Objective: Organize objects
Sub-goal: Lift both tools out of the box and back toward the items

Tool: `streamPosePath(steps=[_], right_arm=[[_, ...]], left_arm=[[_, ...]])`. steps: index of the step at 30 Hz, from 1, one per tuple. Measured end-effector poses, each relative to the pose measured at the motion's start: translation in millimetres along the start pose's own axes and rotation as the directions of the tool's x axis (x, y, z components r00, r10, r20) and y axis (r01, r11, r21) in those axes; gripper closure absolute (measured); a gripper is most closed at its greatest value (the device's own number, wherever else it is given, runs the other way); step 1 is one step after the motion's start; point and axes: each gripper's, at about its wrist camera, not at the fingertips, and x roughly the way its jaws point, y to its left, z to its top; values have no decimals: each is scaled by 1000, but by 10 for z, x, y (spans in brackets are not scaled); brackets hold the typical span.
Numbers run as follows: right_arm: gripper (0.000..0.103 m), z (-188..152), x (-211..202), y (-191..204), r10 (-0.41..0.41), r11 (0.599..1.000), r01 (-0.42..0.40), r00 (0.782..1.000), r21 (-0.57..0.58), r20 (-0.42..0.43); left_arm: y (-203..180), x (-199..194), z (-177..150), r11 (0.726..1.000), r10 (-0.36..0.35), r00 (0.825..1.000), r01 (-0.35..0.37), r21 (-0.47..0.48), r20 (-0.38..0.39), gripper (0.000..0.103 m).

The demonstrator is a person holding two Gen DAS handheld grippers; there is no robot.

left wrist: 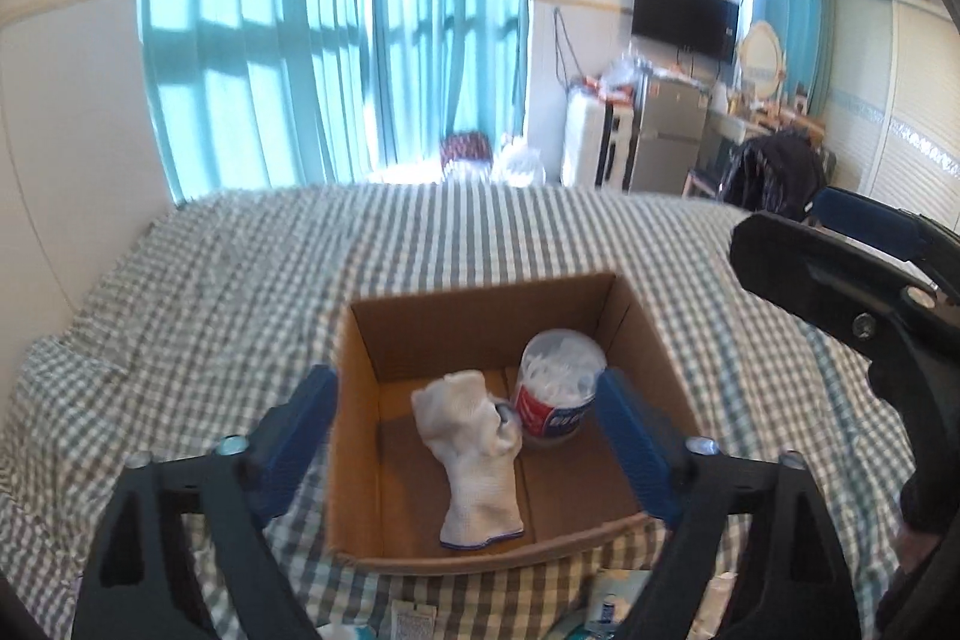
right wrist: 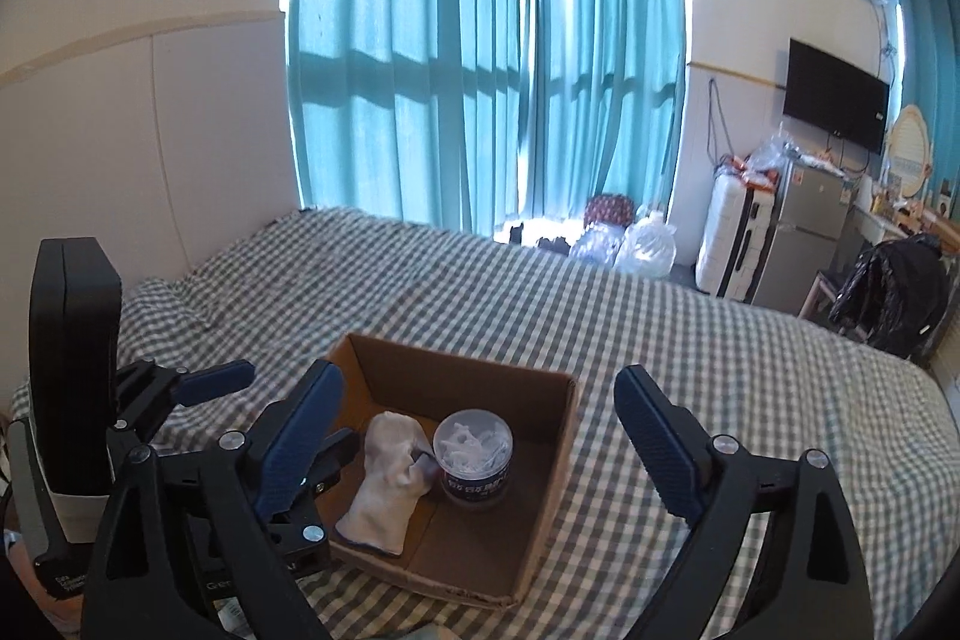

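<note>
A bed (left wrist: 240, 280) under a green checked cover filled the lower half of both views, and an open cardboard box (left wrist: 354, 436) sat on it at lower centre. Inside lay a white glove (left wrist: 474, 466) on the box floor, with a round tub (left wrist: 561, 388) of white sticks standing upright just to its right, touching it. The left gripper (left wrist: 474, 436) and the right gripper (right wrist: 480, 442) each hung above the box with fingers spread wide and nothing between them.

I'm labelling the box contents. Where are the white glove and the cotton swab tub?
white glove (left wrist: 474, 466), left wrist view, middle of the knit fabric.
cotton swab tub (right wrist: 474, 463), right wrist view, its side wall below the lid.
</note>
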Motion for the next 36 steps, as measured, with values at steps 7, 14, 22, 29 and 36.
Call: streamPosePath(steps=[7,14,22,29,36], right_arm=[[5,43,-754,69,-11,1000,13,998,-19,67],[4,-94,-1250,179,-8,999,11,996,-39,94],[4,-323,-1557,224,19,997,-12,996,-80,88],[4,-750,-1460,167,33,992,-31,999,-122,11],[4,-1290,-1049,-23,27,990,-44,992,-135,-125]], left_arm=[[-45,-658,16,1000,18,994,-20,12,112,0],[-106,-1044,-108,998,62,987,-63,3,146,0],[-135,-1261,-351,993,118,982,-116,-24,148,0],[-203,-1111,-714,984,171,982,-167,-61,73,0],[-320,-689,-1193,984,166,985,-168,-50,-57,0]])
